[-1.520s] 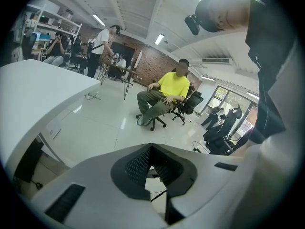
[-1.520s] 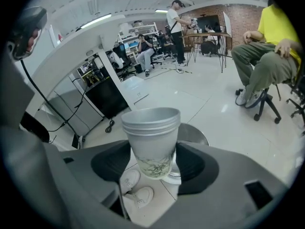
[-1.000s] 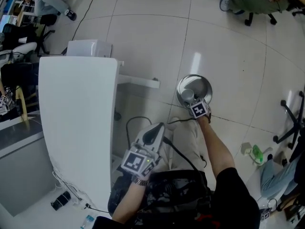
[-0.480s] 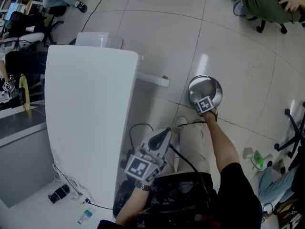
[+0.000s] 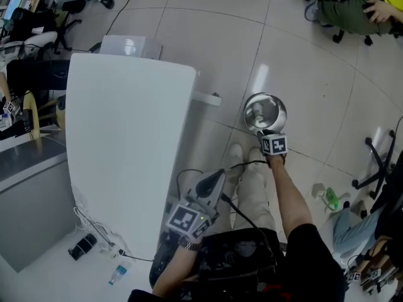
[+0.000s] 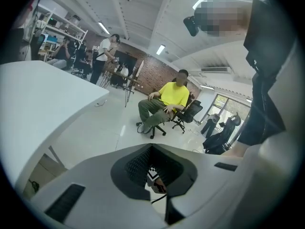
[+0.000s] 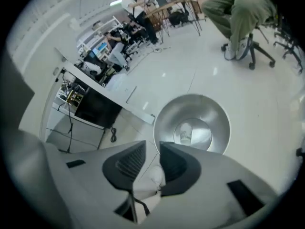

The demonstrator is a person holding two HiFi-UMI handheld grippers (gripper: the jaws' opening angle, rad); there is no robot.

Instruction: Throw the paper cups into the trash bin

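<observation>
The round metal trash bin [image 5: 264, 112] [image 7: 190, 123] stands on the tiled floor, to the right of the white table. A white paper cup [image 7: 186, 133] lies at its bottom. My right gripper [image 5: 269, 134] [image 7: 152, 144] hangs over the bin's near rim and points steeply down. Its jaws have just been closing; a narrow gap is left and nothing is between them. My left gripper [image 5: 217, 175] [image 6: 151, 147] is held over my lap beside the table edge. Its jaws meet at the tips, with nothing in them.
The white table [image 5: 126, 143] fills the left side, with a cable running under its edge. A seated person on a wheeled chair [image 5: 352, 5] is at the far right. A chair base [image 5: 371, 168] and a green object [image 5: 330, 199] lie right of the bin. My own legs [image 5: 252, 187] are below it.
The right gripper has drawn back from over the bin's mouth to its near rim. The left gripper has risen slightly near my lap. The head view has shifted.
</observation>
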